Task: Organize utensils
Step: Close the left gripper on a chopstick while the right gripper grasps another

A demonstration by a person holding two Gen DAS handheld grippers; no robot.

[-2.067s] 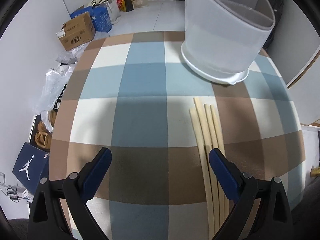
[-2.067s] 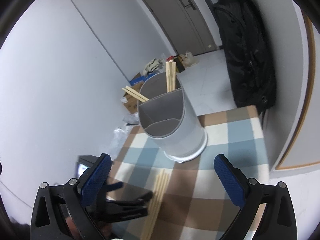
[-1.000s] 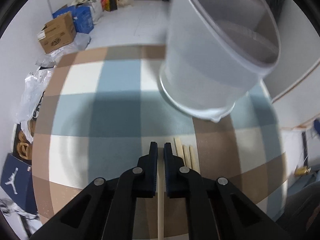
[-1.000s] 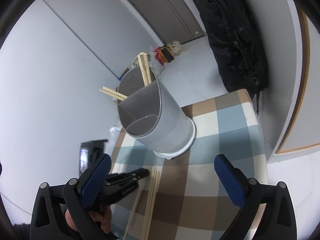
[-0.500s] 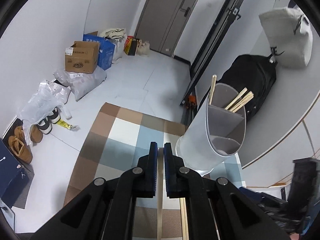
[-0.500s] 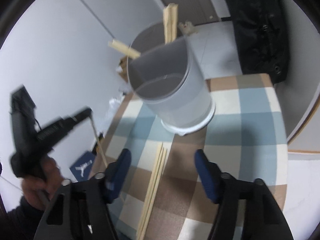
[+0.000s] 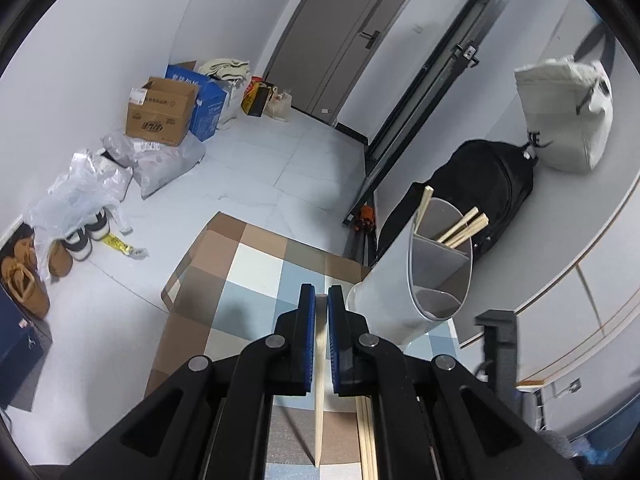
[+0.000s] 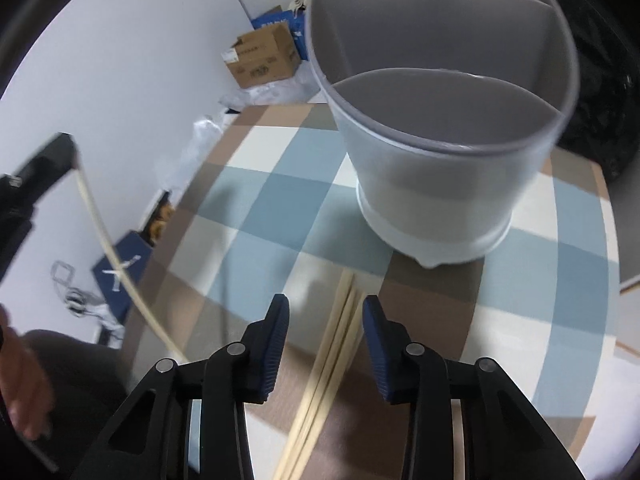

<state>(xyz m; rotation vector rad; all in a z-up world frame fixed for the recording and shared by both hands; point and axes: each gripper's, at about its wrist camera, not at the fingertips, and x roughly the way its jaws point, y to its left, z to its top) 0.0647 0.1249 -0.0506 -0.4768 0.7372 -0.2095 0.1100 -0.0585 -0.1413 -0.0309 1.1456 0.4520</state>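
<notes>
Chopstick (image 7: 320, 380) is clamped btwn the blue pads of my left gripper (image 7: 321, 298), jaws tight on it; it hangs down twd the checked tablecloth (image 7: 256, 280), lower tip just above the cloth. From the right wrist cam the same stick (image 8: 104, 236) shows at far left, slanting down from the black gripper tip, w/ my hand (image 8: 20, 384) blurred at the edge.

My right gripper (image 8: 324, 312) is closing, pads not touching anything yet; the remaining chopsticks (image 8: 332, 344) lie flat on the cloth under and btwn the jaws, a tight bundle running diagonally twd the holder.

Utensil holder (image 8: 440, 152) is a grey-white round tub w/ curved dividers, standing on the cloth just beyond the bundle's far end. Nearest compartment looks bare; back compartments hold several chopsticks (image 7: 464, 228) leaning out over the rim.

Bkgd: cardboard box (image 7: 160, 114) and shoes (image 7: 84, 240) on the floor, black backpack (image 7: 492, 184) by the wall.
</notes>
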